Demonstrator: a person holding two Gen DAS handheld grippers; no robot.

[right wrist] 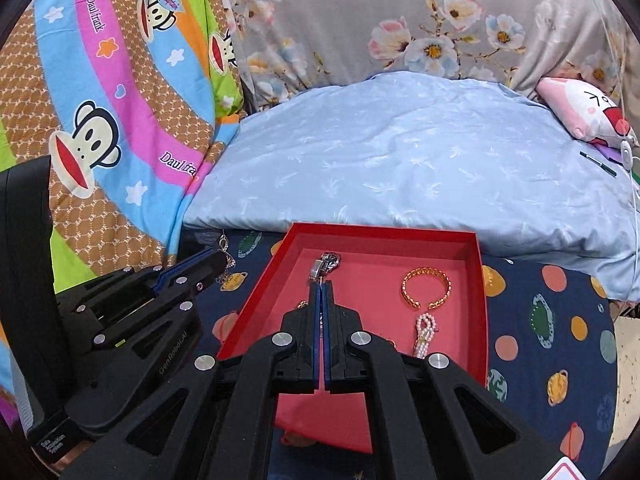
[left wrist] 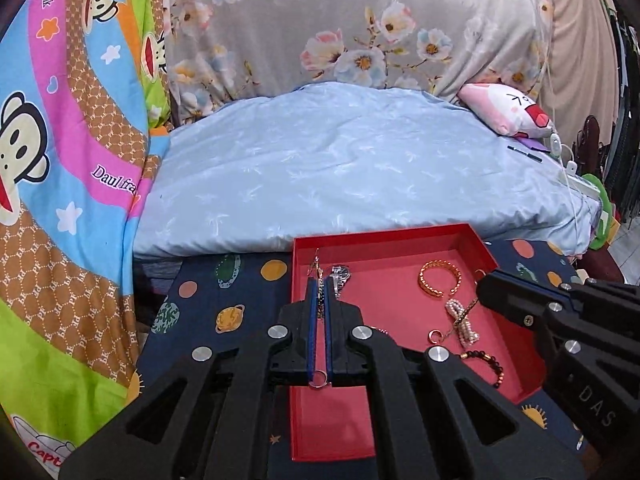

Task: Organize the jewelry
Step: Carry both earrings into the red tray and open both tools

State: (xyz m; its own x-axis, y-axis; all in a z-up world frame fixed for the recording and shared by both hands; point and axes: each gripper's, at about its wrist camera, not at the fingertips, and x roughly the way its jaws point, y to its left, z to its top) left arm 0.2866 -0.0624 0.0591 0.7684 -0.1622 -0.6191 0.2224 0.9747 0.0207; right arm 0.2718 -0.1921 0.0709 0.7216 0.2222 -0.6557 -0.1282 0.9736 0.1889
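Note:
A red tray [left wrist: 476, 242] lies on a dark planet-print cloth. In it are a silver watch [left wrist: 340, 276], a gold cuff bracelet [left wrist: 439, 278], a pearl piece [left wrist: 460, 318], a small gold ring [left wrist: 434, 336] and a dark bead bracelet [left wrist: 490, 364]. My left gripper [left wrist: 319, 280] is shut on a thin chain necklace [left wrist: 318, 268] that runs between its pads, held at the tray's left side. My right gripper [right wrist: 321, 286] is shut over the tray [right wrist: 478, 280], its tips just short of the watch [right wrist: 327, 264]; nothing shows between its pads. The left gripper [right wrist: 224, 258] also shows there with the chain dangling.
A light blue quilt [left wrist: 340, 168] lies behind the tray. A cartoon monkey blanket [left wrist: 60, 160] is at the left, a floral pillow [left wrist: 360, 20] at the back and a pink plush pillow [left wrist: 512, 112] at the far right. The planet cloth [right wrist: 552, 320] extends right of the tray.

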